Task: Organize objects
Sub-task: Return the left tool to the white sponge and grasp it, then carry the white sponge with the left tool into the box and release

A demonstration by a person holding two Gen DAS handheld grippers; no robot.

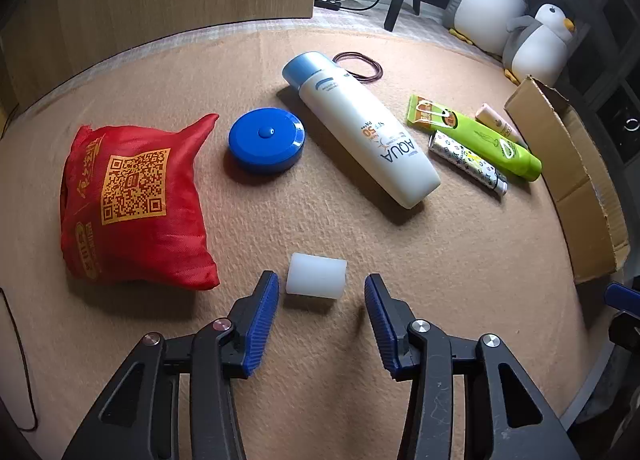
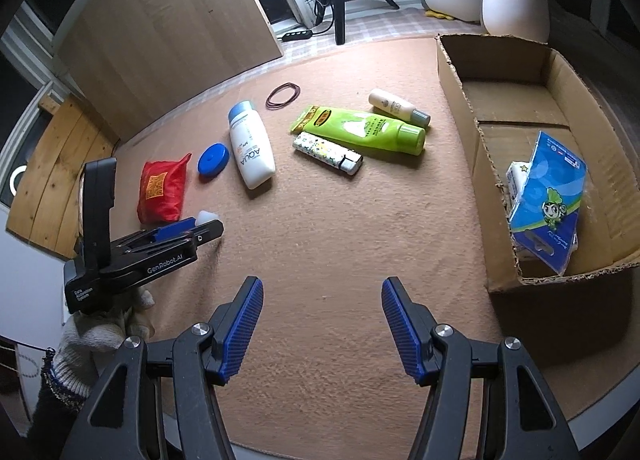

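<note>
A small white cylinder lies on its side on the tan mat. My left gripper stands open around it; the left pad is close to it and a gap shows at the right pad. In the right wrist view the left gripper points down at the cylinder, held by a gloved hand. My right gripper hangs open over bare mat, nothing between its fingers. A cardboard box at the right holds a blue tissue pack.
On the mat lie a red pouch, a blue round tin, a white sunscreen bottle, a green tube, a patterned tube, a small cream bottle and dark hair ties. Plush penguins sit beyond.
</note>
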